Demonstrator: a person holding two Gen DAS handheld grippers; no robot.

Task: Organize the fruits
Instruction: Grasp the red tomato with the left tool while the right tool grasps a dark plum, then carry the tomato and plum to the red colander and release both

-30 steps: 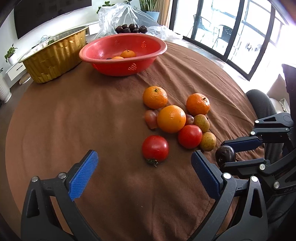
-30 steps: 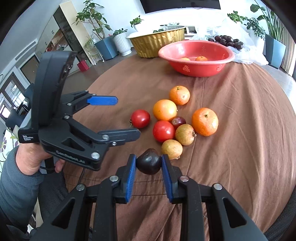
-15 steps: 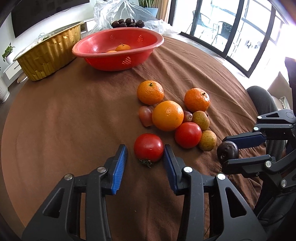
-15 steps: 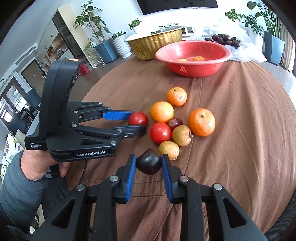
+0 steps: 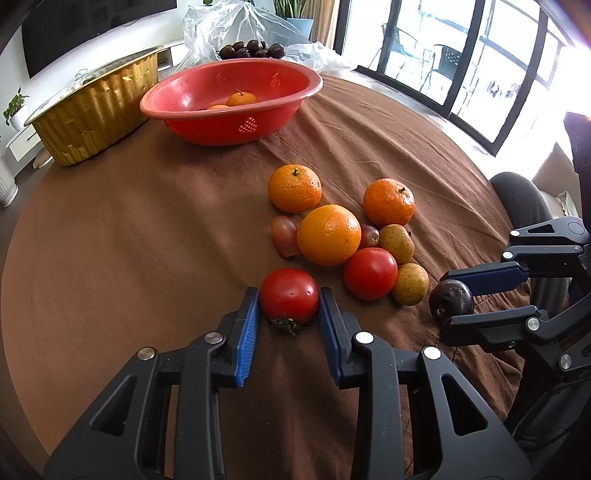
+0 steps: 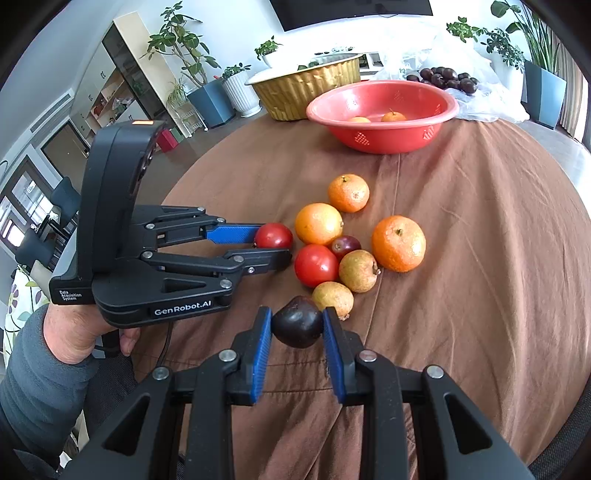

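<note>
A red tomato (image 5: 290, 301) lies on the brown tablecloth (image 5: 129, 240), apart from the fruit pile. My left gripper (image 5: 289, 293) is around it, jaws closing, and both blue pads touch its sides. In the right wrist view the same tomato (image 6: 275, 235) shows between the left gripper's fingers (image 6: 236, 234). My right gripper (image 6: 296, 316) is shut on a dark plum (image 6: 297, 325) held just above the cloth. The pile holds a big orange (image 5: 328, 234), two mandarins (image 5: 294, 188), a second tomato (image 5: 370, 273) and two brownish fruits (image 5: 410, 284).
A red basket (image 5: 229, 129) with two small mandarins stands at the far side, with a gold foil tray (image 5: 92, 110) to its left. Behind them a clear plastic bag (image 5: 221, 26) carries several dark plums. A grey chair (image 5: 524, 199) stands at the table's right edge.
The left gripper came forward onto the lone tomato and its jaws went from wide open to touching the tomato's sides. The right gripper kept still with the plum.
</note>
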